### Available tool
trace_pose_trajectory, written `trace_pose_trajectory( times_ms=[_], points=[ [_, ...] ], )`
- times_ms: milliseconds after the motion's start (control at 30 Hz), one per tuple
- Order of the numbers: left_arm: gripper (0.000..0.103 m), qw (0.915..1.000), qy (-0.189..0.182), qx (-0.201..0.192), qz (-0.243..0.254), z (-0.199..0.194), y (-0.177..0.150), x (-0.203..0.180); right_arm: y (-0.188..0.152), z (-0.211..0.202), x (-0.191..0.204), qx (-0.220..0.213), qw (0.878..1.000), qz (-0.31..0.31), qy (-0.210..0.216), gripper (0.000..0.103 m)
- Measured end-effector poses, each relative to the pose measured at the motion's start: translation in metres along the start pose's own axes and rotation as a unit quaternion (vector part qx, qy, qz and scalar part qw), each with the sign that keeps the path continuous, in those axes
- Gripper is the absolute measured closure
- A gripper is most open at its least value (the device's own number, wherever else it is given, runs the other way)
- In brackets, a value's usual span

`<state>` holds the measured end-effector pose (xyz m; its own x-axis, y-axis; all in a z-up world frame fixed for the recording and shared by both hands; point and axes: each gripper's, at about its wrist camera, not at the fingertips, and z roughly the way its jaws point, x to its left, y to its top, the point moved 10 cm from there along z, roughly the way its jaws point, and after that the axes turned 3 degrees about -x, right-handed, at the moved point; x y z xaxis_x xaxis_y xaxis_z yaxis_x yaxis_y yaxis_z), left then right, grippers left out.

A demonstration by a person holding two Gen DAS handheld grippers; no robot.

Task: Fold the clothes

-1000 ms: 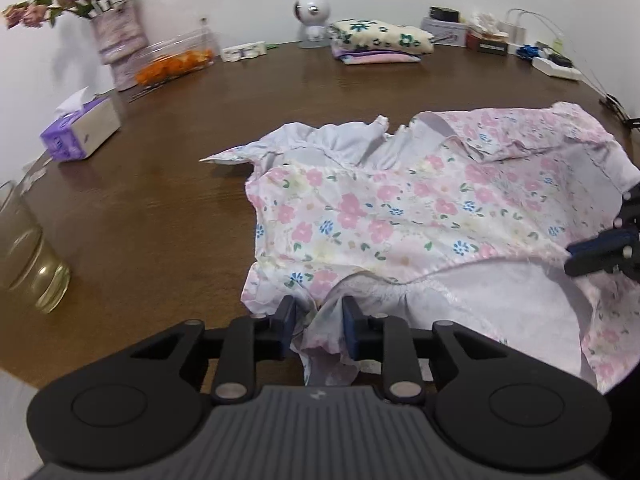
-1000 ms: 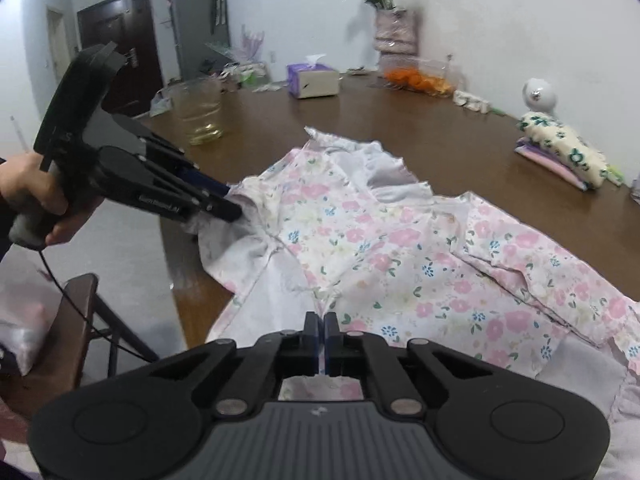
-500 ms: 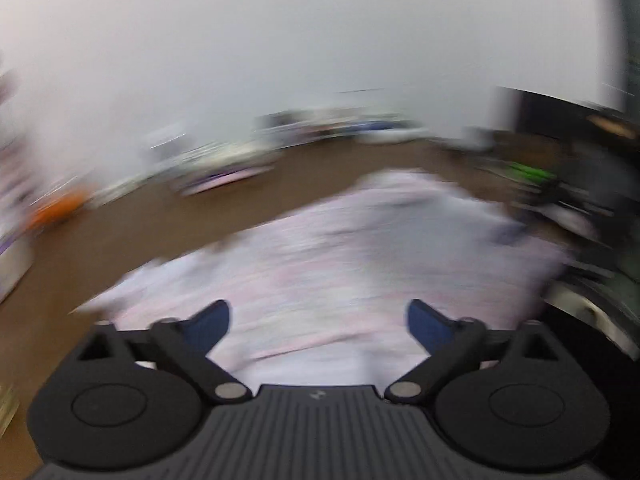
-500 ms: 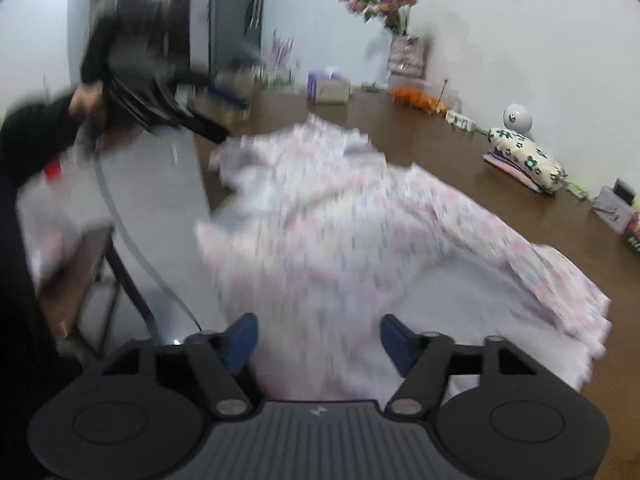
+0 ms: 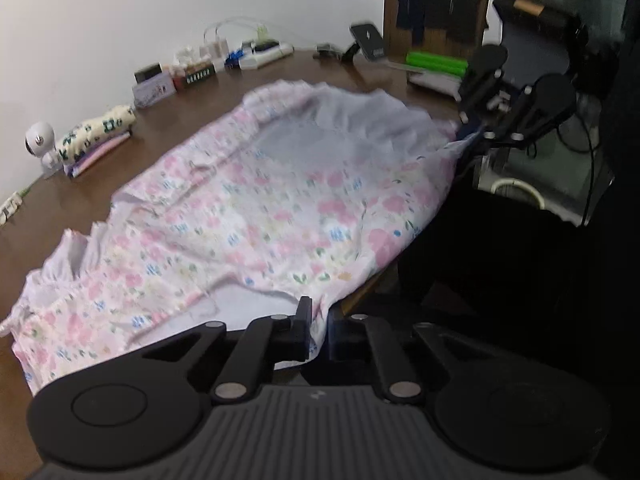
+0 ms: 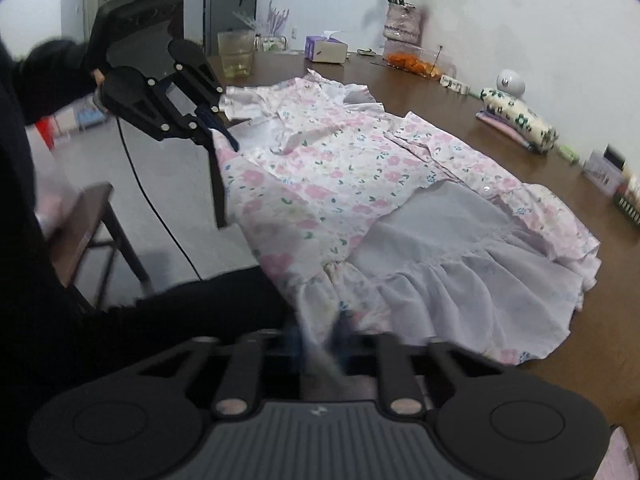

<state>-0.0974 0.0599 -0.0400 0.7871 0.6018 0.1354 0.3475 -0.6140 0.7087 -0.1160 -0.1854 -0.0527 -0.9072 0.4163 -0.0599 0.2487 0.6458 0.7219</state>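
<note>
A white dress with pink and blue flowers (image 5: 260,208) lies spread along the near side of the brown table (image 5: 168,128), its near edge hanging over the table's front. At the bottom of the left wrist view, my left gripper (image 5: 319,332) is shut on that near edge by the bodice. My right gripper (image 6: 320,336), blurred, is shut on the gathered hem of the dress (image 6: 340,168). Each wrist view shows the other gripper pinching the far end of the same edge: the right gripper (image 5: 466,128) and the left gripper (image 6: 224,136).
A folded stack of clothes (image 6: 520,120) and a small white camera (image 6: 510,82) sit at the table's back. A glass (image 6: 236,54), a tissue box (image 6: 325,49), a flower vase (image 6: 400,20) and a snack container (image 6: 416,64) stand at the far end. Boxes and power strips (image 5: 256,54) line the wall. A chair (image 6: 92,232) stands beside the table.
Both grippers let go, opened wide, shifted sideways along the dress's near edge and shut on it again. The left wrist view swung round to the right, and the dress now lies flatter.
</note>
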Motion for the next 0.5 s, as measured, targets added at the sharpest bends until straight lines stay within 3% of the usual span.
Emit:
trace_pose_trajectory(
  times_ms=[167,367,433,500],
  points=[
    [0.097,0.9991,0.006,0.009,0.041,-0.001,0.024,0.023,0.015,-0.007,-0.018,-0.008,0.999,0.027,0.032,0.101],
    [0.098,0.9966,-0.018,0.02,0.077,0.032,0.068,0.069,0.044,-0.003,-0.063,0.001,0.991,0.086,0.103,0.101],
    [0.098,0.9973,-0.026,0.032,0.06,0.053,0.069,0.089,0.049,0.009,-0.086,0.021,0.99,0.101,0.091,0.098],
    [0.094,0.9968,-0.016,0.061,0.048,0.076,0.059,0.102,0.052,0.021,-0.111,0.027,0.993,0.106,0.038,0.082]
  ],
)
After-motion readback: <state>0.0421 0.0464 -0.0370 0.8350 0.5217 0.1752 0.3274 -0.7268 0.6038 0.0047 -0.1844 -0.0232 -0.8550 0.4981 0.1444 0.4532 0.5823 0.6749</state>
